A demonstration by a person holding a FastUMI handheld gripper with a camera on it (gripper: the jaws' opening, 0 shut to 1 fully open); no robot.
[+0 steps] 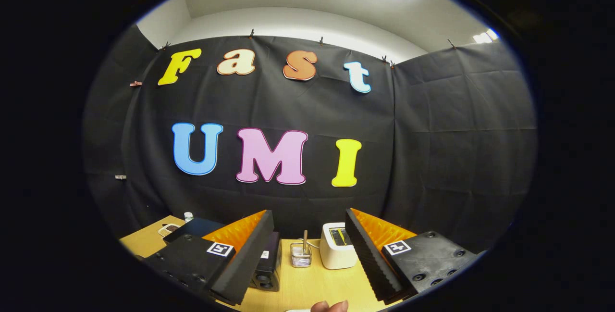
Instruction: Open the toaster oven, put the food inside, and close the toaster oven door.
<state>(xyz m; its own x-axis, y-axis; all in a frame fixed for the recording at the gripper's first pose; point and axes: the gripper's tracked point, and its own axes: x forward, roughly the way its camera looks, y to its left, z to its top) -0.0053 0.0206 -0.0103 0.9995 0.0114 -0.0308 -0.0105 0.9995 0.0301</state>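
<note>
Gripper point(307, 249) fingers spread, empty, above wooden table point(307, 283); white toaster point(338, 251) beyond

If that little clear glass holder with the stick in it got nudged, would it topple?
Probably slides rather than tips: the small clear glass holder looks squat and stands flat on the wooden table. The upright stick may rattle. The open gripper is well short of it.

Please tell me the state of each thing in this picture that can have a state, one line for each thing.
Gripper: open, fingers wide apart, holding nothing, raised above the table.
Black toaster oven: partly hidden behind the left finger; door state cannot be told.
White pop-up toaster: upright on the wooden table, just ahead of the fingers.
Clear glass cup: upright, a stick standing in it.
Small white-capped bottle: upright, capped.
</note>
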